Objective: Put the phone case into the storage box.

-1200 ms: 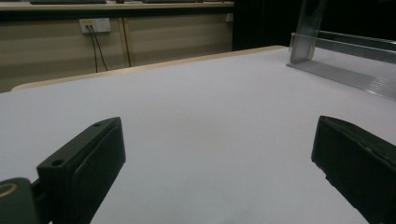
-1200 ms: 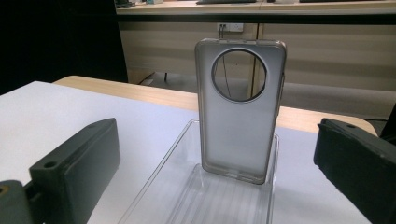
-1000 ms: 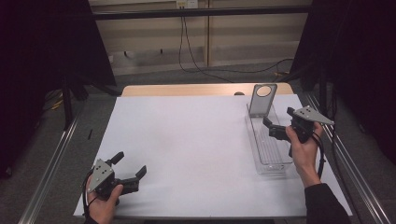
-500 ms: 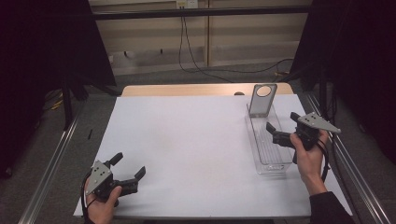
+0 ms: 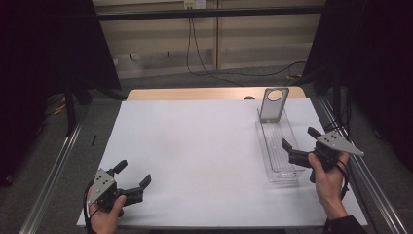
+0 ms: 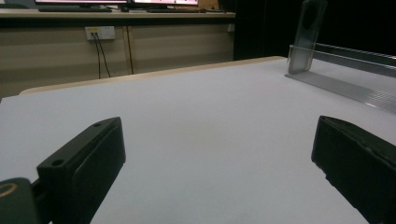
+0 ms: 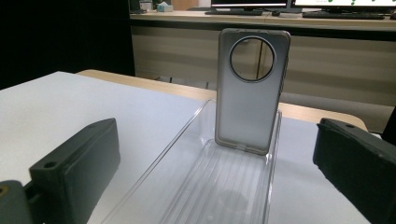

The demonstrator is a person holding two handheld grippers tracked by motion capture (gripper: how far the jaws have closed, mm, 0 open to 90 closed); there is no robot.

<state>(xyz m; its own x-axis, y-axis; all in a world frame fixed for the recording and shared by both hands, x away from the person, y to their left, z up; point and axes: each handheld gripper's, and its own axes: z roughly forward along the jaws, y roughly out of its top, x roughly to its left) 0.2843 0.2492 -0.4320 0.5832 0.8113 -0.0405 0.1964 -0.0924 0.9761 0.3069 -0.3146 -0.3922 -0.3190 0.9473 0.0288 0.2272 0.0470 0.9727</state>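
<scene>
clear tray [image 5: 277,151] lying lengthwise on the white sheet [image 5: 195,151] near its right edge, phone case [image 5: 272,104] standing upright at the tray's far end, round hole near its top. right gripper [image 5: 298,144] hovering at the tray's near end, jaws spread wide and empty, aimed along the tray toward the case. left gripper [image 5: 133,173] far from the tray at the sheet's near left corner, jaws likewise wide apart, gripping nothing.
</scene>
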